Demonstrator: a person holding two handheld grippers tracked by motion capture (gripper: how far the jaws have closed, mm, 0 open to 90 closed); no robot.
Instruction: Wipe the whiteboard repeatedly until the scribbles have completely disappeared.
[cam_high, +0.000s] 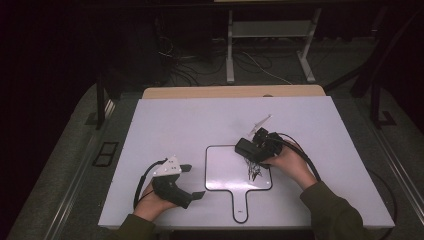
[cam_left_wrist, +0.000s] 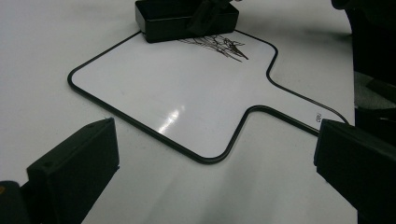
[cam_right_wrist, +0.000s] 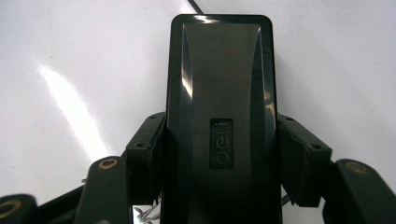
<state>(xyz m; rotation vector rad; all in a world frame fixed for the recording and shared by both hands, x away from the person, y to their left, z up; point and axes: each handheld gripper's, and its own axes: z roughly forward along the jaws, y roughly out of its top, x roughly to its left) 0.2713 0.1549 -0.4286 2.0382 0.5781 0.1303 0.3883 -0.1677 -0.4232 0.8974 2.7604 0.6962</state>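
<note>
My right tongs (cam_high: 248, 148) are clenched on a black eraser (cam_right_wrist: 219, 116), pressed at the whiteboard's (cam_left_wrist: 187, 98) upper right corner beside black scribbles (cam_high: 256, 171). My left tongs (cam_high: 192, 181) rest released on the tabletop (cam_high: 175, 120). Wiping seems underway; next, sweep across the marks.

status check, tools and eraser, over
Right tool shut on eraser, eraser on whiteboard by scribbles. Left tool open, empty, beside board. Nothing in the way.

Eraser (cam_high: 246, 148) on whiteboard (cam_high: 225, 172) far right corner, behind scribble (cam_high: 256, 172); whiteboard on table (cam_high: 165, 125).
</note>
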